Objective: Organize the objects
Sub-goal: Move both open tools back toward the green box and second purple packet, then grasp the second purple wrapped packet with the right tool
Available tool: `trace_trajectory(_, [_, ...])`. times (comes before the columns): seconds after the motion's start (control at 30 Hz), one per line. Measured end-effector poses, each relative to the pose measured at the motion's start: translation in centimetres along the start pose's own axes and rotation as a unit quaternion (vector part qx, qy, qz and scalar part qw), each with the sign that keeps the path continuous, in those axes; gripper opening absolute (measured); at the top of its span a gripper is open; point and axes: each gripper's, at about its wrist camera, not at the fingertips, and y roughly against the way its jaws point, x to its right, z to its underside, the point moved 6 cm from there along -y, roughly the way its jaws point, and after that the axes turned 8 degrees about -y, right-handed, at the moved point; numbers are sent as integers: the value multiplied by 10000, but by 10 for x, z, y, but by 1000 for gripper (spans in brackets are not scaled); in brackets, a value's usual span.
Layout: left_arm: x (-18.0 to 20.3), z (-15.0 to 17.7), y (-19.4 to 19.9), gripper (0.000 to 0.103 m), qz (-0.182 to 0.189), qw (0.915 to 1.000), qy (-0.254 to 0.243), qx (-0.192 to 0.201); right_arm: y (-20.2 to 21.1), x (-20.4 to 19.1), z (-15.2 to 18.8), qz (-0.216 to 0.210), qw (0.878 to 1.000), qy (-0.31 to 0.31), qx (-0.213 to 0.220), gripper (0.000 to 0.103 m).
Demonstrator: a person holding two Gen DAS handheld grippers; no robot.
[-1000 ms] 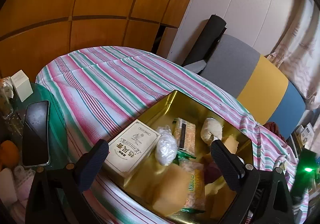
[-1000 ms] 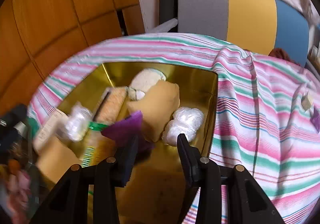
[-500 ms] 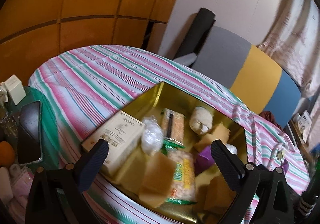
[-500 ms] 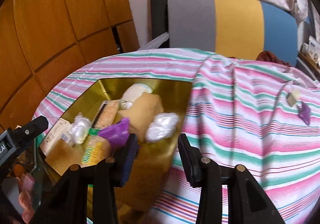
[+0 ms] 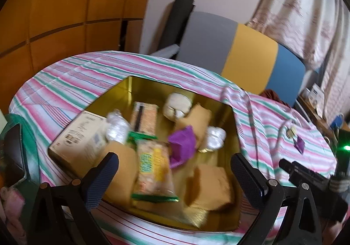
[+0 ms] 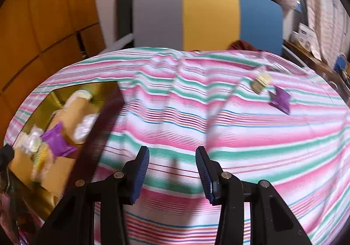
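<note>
A gold tin box (image 5: 151,85) sits on the striped cloth and holds several items: a purple packet (image 5: 182,145), tan packets, white wrapped sweets, a snack bag (image 5: 153,170) and a cream carton (image 5: 81,135). My left gripper (image 5: 172,170) is open and empty above the box's near side. My right gripper (image 6: 172,168) is open and empty over bare cloth to the right of the box (image 6: 96,129). A second purple packet (image 6: 281,99) and a small gold packet (image 6: 261,81) lie on the cloth at the far right; they also show in the left wrist view (image 5: 299,143).
A chair back in grey, yellow and blue (image 6: 207,17) stands behind the table. A phone (image 5: 13,153) lies at the left table edge. Wood panels are at the left, curtains and a cluttered shelf at the right.
My right gripper has let go of the purple packet, which now lies in the box, and swung right over the cloth. My left gripper has turned right; the box sits more central in its view.
</note>
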Motion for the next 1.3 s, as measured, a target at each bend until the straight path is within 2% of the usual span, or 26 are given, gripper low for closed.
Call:
trace_trajectory(0.33, [60,13,-2,103,363,9974,-597,-143,-2,61,-4,336,9986,-397,54,44])
trace_trajectory(0.6, [118,19,-10,103,776,9901,-1130,-295,-13,115,-10,550,9948,-854,13,45])
trace_trajectory(1.0, [177,26,-35,103,1012,9805,-1580,-575,-38,180,-27,668,9893,-1293,81,48])
trace_trajectory(1.07, [181,28,-38,103,1026,9797,-1614,-598,-43,192,-36,724,9868,-1444,121,54])
trace_trajectory(1.2, [190,30,-43,103,1049,9770,-1738,-660,-56,211,-70,803,9817,-1698,330,58])
trace_trajectory(1.3, [191,31,-42,103,1023,9760,-1807,-663,-76,218,-94,730,9794,-1859,306,58])
